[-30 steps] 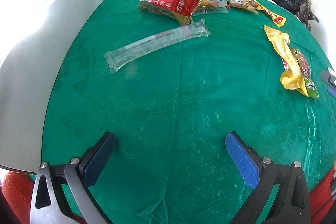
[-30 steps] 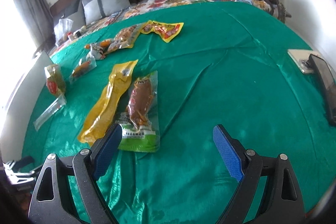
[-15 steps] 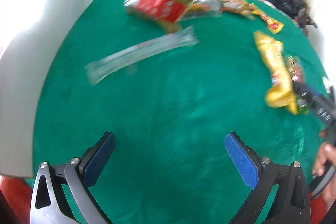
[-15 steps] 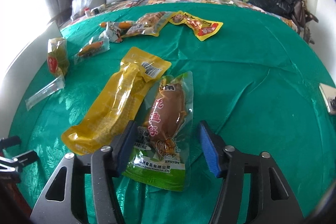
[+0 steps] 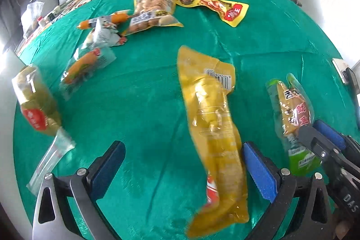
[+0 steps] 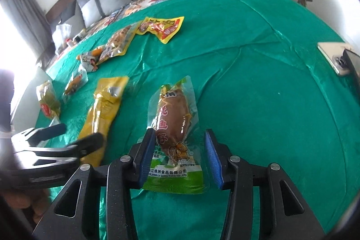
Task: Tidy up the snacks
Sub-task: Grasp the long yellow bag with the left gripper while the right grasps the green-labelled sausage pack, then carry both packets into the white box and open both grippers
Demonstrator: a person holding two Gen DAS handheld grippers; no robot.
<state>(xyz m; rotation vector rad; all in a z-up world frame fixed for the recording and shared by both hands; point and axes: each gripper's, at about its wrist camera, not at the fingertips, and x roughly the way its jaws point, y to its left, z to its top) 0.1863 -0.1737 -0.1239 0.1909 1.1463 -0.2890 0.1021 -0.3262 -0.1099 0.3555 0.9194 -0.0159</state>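
While left jaws gape, right jaws straddle the clear, green-ended fish snack pouch (image 6: 173, 125), not clamped.

A wide bed covered with a shiny green cloth (image 5: 146, 91) carries the snacks. A long yellow plastic pouch (image 5: 211, 127) lies near the middle, and just beside it a clear packet with a brown snack and green bottom edge (image 6: 174, 127). Farther back lie a yellow-and-red flat packet (image 5: 213, 6), a clear pack of pale round pieces (image 5: 150, 12), small sausage packets (image 5: 101, 30) and, at the left edge, an olive-green bag with a red label (image 5: 36, 102).
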